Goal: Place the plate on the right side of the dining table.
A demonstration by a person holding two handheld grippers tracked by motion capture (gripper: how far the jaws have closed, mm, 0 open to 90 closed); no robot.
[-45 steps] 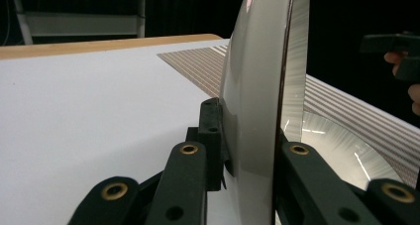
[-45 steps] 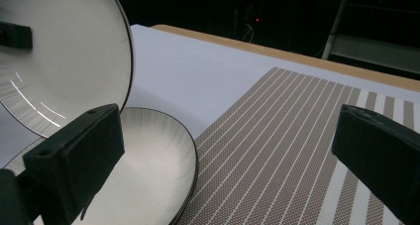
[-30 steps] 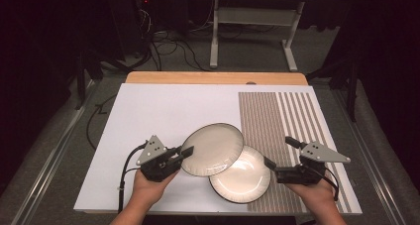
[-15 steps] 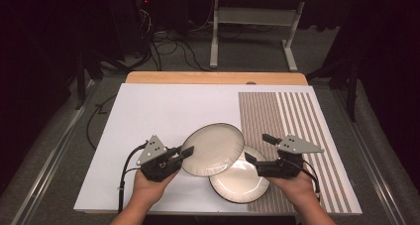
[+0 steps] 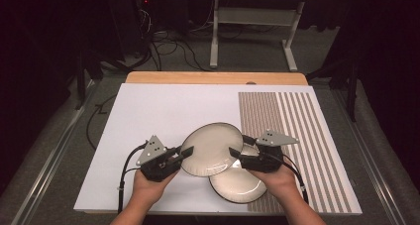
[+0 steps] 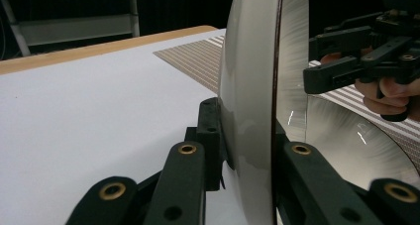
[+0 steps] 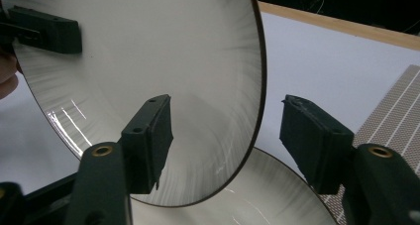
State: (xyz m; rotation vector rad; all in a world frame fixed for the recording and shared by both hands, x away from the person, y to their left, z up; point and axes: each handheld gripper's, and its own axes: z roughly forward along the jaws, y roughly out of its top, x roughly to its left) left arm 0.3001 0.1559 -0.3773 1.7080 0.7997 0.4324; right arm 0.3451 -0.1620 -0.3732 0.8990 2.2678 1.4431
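Note:
Two cream plates with dark rims. The upper plate [image 5: 210,148] [image 7: 148,46] is lifted and tilted, and my left gripper [image 5: 184,153] [image 6: 245,121] is shut on its left rim. The lower plate [image 5: 237,183] [image 7: 257,195] lies flat on the mat, partly under the raised one. My right gripper [image 5: 236,154] [image 7: 230,136] straddles the raised plate's right rim. Its jaws have just been closing, with the rim between them. One pad is over the plate's face, and a gap still shows at the other. The left gripper view shows the right gripper [image 6: 337,56] beyond the plate.
A white mat [image 5: 163,111] covers the table, with a brown striped section [image 5: 297,126] at the right and a wooden edge [image 5: 213,78] at the far side. Beyond the table stand a metal frame [image 5: 247,17] and floor cables [image 5: 163,46].
My right gripper has moved left from beside the lower plate to the raised plate's right rim, and its jaws have narrowed. The left gripper and its plate have stayed in place.

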